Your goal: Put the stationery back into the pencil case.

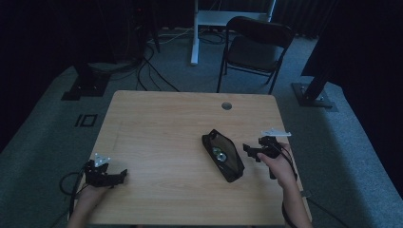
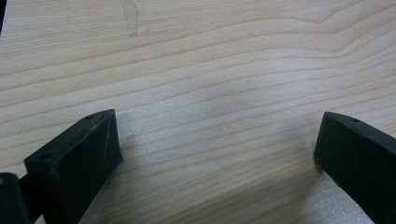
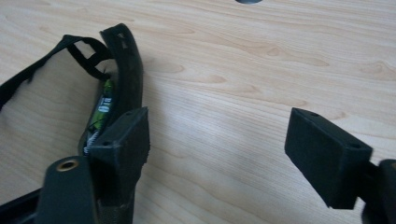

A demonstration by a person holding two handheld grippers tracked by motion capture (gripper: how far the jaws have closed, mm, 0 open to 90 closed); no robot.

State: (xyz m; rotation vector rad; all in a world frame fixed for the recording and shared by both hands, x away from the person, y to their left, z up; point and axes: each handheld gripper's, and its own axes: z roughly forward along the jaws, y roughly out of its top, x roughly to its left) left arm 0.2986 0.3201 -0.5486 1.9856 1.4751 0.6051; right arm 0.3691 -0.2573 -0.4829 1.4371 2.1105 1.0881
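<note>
From the high view, the bench [image 1: 157,137] lies mostly bare, with wide open wood left of and beyond the black pouch [image 1: 222,155], which lies right of centre, well in from every edge. Its long axis runs diagonally, from far-left to near-right, and it lies unzipped with something green inside. The right hand-held gripper [image 1: 250,151] sits just right of the pouch, jaws apart. The left hand-held gripper [image 1: 121,175] rests near the near-left corner, well apart from the pouch.

In the left gripper view, the left hand-held gripper [image 2: 217,149] stands wide open over bare wood, holding nothing.

In the right gripper view, the right hand-held gripper [image 3: 217,140] is spread wide with only bench between its jaws; one jaw stands right against the pouch [image 3: 128,79] rim, though I cannot tell whether they touch.
</note>
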